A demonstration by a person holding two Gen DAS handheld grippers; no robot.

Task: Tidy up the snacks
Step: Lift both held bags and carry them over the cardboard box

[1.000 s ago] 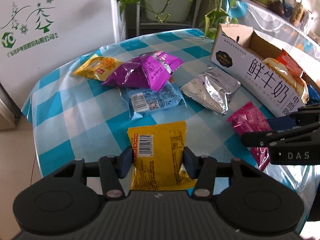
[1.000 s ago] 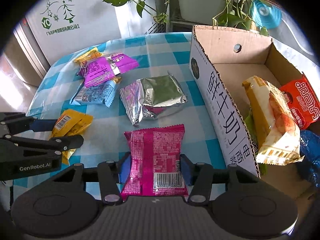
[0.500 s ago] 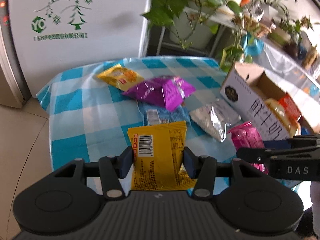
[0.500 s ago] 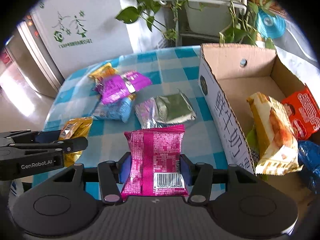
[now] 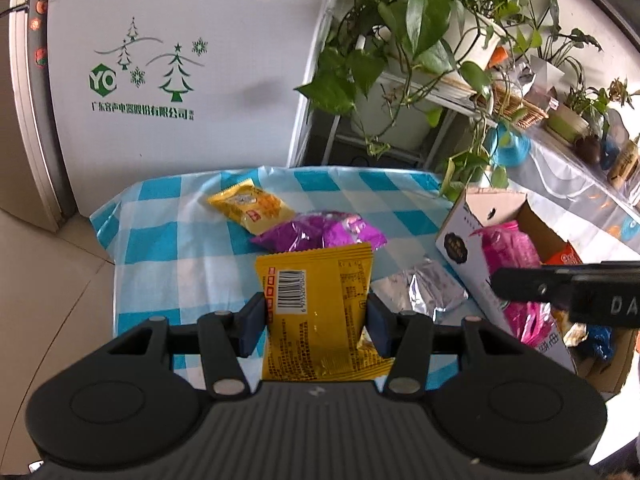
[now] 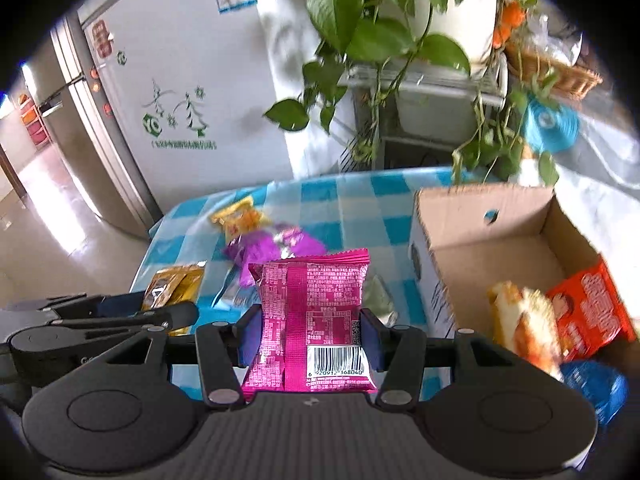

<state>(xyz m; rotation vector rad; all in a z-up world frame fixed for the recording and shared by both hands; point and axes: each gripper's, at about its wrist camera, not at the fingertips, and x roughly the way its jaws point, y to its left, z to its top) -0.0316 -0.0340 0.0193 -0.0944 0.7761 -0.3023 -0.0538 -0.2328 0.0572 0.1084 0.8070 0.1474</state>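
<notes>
My left gripper [image 5: 316, 326] is shut on a yellow snack packet [image 5: 318, 312], barcode side up, held above the checked tablecloth [image 5: 160, 248]. My right gripper [image 6: 308, 338] is shut on a pink snack packet [image 6: 310, 316], also lifted off the table. The open cardboard box [image 6: 492, 248] stands to the right and holds a yellow-orange bag [image 6: 524, 328], a red packet [image 6: 592, 316] and a blue one [image 6: 596, 384]. The right gripper with its pink packet [image 5: 508, 244] shows at the right edge of the left wrist view, in front of the box [image 5: 460, 240].
On the cloth lie a small yellow packet [image 5: 248, 208], a purple bag [image 5: 320, 232], a silver foil bag [image 5: 424, 288] and a blue packet [image 6: 230, 296]. A white fridge [image 5: 180, 60] stands behind the table, potted plants [image 5: 412, 28] on a rack behind the box. The table's left edge drops to the floor.
Both grippers rose with their packets and tilted up, so more of the fridge and plants shows. The pink packet now hangs in front of the box in the left wrist view.
</notes>
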